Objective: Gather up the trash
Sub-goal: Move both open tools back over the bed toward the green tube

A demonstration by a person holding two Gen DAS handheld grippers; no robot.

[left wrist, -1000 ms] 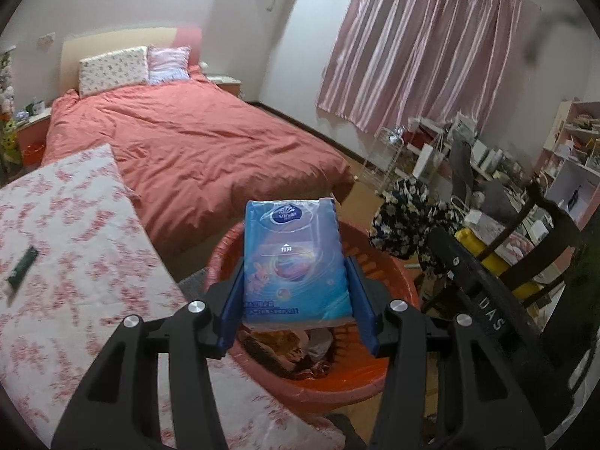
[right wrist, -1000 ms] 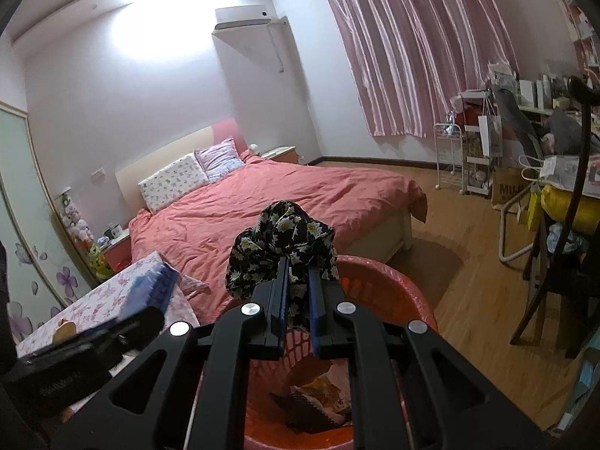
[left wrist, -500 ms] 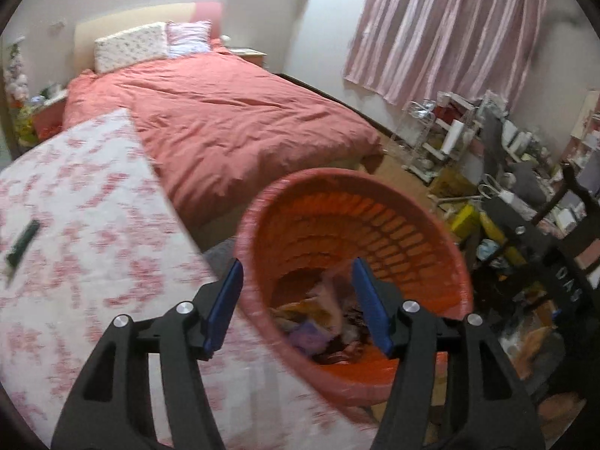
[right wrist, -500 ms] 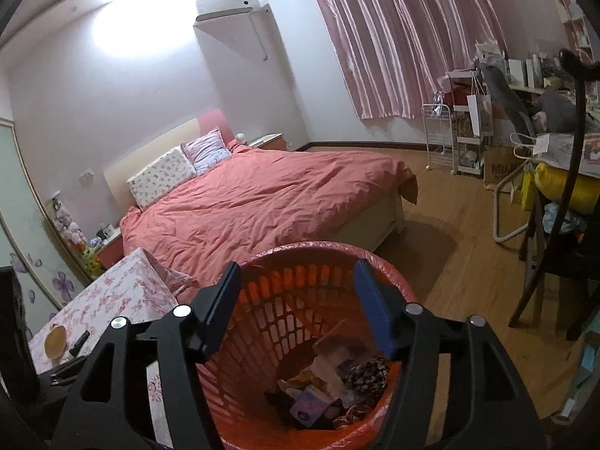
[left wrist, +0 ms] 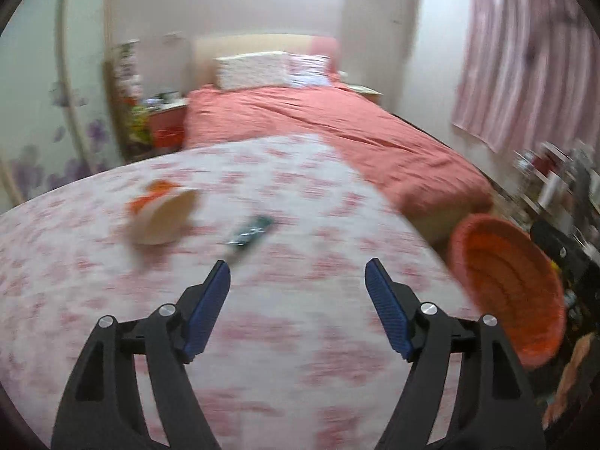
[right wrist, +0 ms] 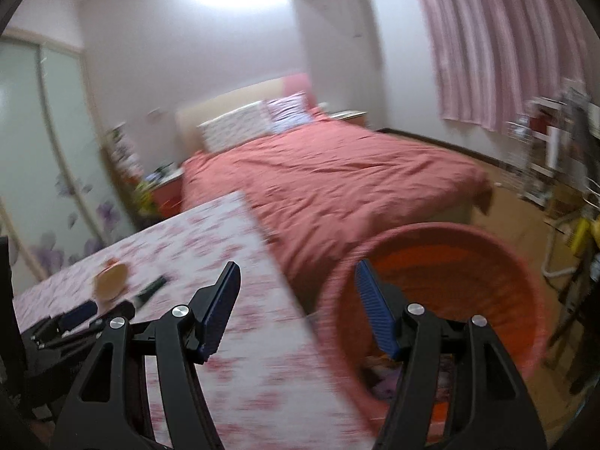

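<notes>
Both of my grippers have swung away from the orange basket since a second ago, when my left one held a blue packet over it and my right one pinched a dark flowered cloth; neither thing is between my fingers now. My left gripper has just been opening further and its blue pads stand wide apart with nothing between them, above the table's pink flowered cloth. Ahead of it and a little to its left lies a dark flat wrapper, and further left a pale round thing with an orange part, too blurred for me to name. The basket sits off to the right of this gripper, beside the table's edge. My right gripper is spread too, having opened within the last second, and it carries nothing. It hangs over the table's edge, with its right finger in front of the basket's rim, and some blurred scraps show at the basket's bottom. Far to the left of it the same pale round thing and wrapper lie on the cloth, near my other gripper. Beyond both is the bed with its salmon cover.
</notes>
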